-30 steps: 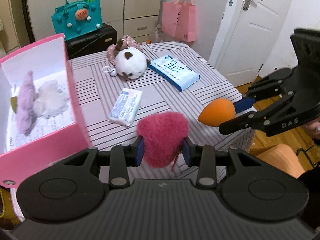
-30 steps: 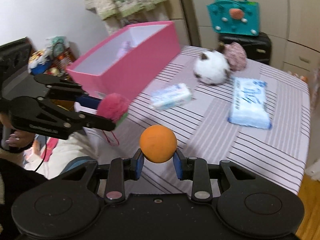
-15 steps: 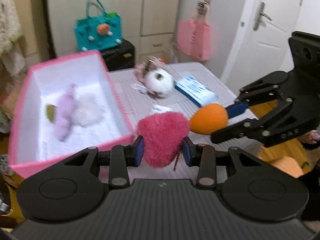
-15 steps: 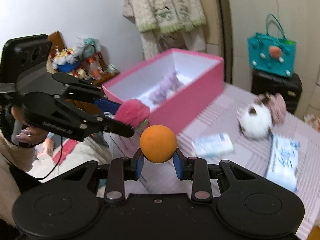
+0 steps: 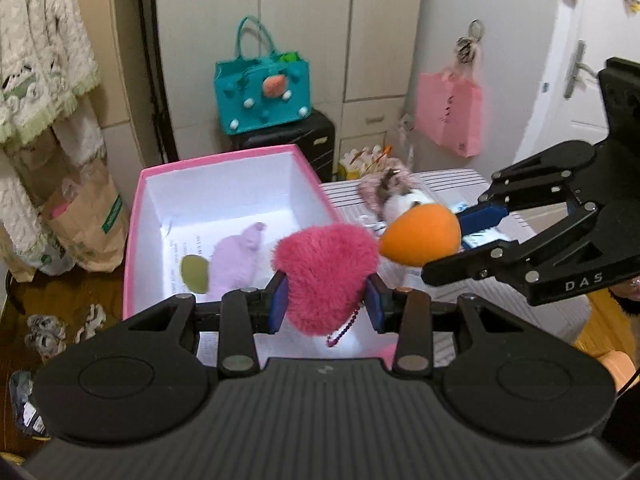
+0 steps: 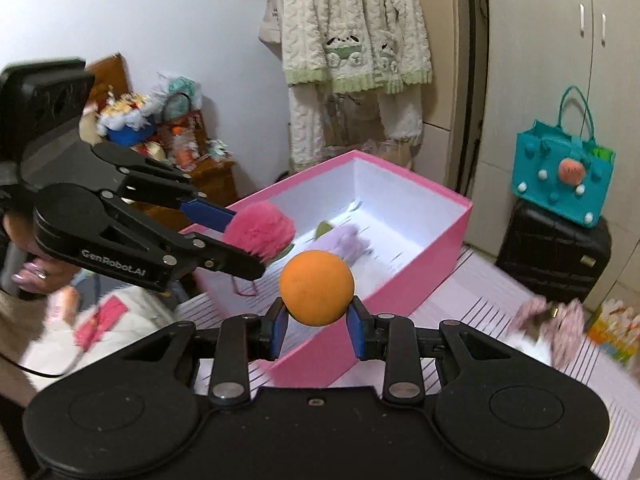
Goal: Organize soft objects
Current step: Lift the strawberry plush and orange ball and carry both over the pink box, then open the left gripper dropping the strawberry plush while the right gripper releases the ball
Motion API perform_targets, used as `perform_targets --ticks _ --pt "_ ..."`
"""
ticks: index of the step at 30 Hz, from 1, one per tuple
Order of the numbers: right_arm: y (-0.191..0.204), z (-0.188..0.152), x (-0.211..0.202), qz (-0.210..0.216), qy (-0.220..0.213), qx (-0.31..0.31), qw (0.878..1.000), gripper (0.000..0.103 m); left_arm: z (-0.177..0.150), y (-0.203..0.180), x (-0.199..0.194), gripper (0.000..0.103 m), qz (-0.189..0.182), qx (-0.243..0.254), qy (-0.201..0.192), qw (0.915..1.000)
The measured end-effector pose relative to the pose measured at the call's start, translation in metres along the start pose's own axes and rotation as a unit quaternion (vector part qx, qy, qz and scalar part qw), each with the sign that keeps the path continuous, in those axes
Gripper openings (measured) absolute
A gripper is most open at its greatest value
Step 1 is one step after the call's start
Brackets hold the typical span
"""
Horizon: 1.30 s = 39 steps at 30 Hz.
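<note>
My left gripper (image 5: 325,306) is shut on a fluffy pink heart (image 5: 325,270) and holds it over the near end of the pink box (image 5: 136,216). My right gripper (image 6: 317,326) is shut on an orange egg-shaped sponge (image 6: 317,289) just outside the box's near right wall (image 6: 420,276). In the left wrist view the sponge (image 5: 420,235) sits right of the heart. The box is white inside and holds a lilac plush (image 5: 236,260) and an olive-green pad (image 5: 195,274). The heart (image 6: 260,232) also shows in the right wrist view.
A white and pink plush (image 5: 394,196) lies on the striped table (image 5: 460,184) right of the box. A teal bag (image 5: 262,94) sits on a black suitcase (image 5: 316,142) behind. A paper bag (image 5: 82,224) stands on the floor at left.
Both grippers have swung left from the table toward the pink box with their objects still held. The heart now hangs over the box's near end.
</note>
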State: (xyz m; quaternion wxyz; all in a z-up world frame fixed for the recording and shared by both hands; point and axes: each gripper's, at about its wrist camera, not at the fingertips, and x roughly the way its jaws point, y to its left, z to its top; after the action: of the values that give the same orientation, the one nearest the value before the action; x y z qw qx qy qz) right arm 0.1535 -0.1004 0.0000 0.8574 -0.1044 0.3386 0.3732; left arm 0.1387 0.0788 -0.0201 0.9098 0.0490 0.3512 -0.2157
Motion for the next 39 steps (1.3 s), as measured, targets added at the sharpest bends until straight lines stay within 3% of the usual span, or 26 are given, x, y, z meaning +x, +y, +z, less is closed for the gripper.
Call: perform_targets --ticks 10,15,18,24,28,35,39 --pt "-0.032 0.054 0.075 -0.028 0.025 -0.017 0.999 0.037 0.039 0.062 0.065 0.039 0.028 -0.023 0.025 0.9990" --pt "-0.043 0.066 0.115 -0.035 0.053 -0.016 0.998 0.037 0.047 0.087 0.105 0.040 0.026 -0.039 0.056 0.9973" --pt "-0.045 0.070 0.134 -0.054 0.068 -0.028 0.996 0.037 0.050 0.100 0.124 0.040 0.043 -0.052 0.079 0.9946" --pt "-0.054 0.073 0.156 -0.059 0.095 -0.017 0.994 0.039 0.053 0.104 0.146 0.040 0.051 -0.042 0.097 0.9931" --pt "-0.065 0.075 0.165 -0.050 0.097 0.003 0.994 0.040 0.053 0.102 0.149 0.041 0.069 -0.031 0.084 0.9936" --pt "-0.083 0.070 0.157 -0.011 0.074 0.059 0.995 0.044 0.060 0.101 0.138 0.067 0.093 -0.017 0.053 0.9941" --pt "-0.080 0.069 0.142 -0.005 0.060 0.069 0.996 0.044 0.062 0.100 0.125 0.071 0.086 -0.018 0.043 0.9952"
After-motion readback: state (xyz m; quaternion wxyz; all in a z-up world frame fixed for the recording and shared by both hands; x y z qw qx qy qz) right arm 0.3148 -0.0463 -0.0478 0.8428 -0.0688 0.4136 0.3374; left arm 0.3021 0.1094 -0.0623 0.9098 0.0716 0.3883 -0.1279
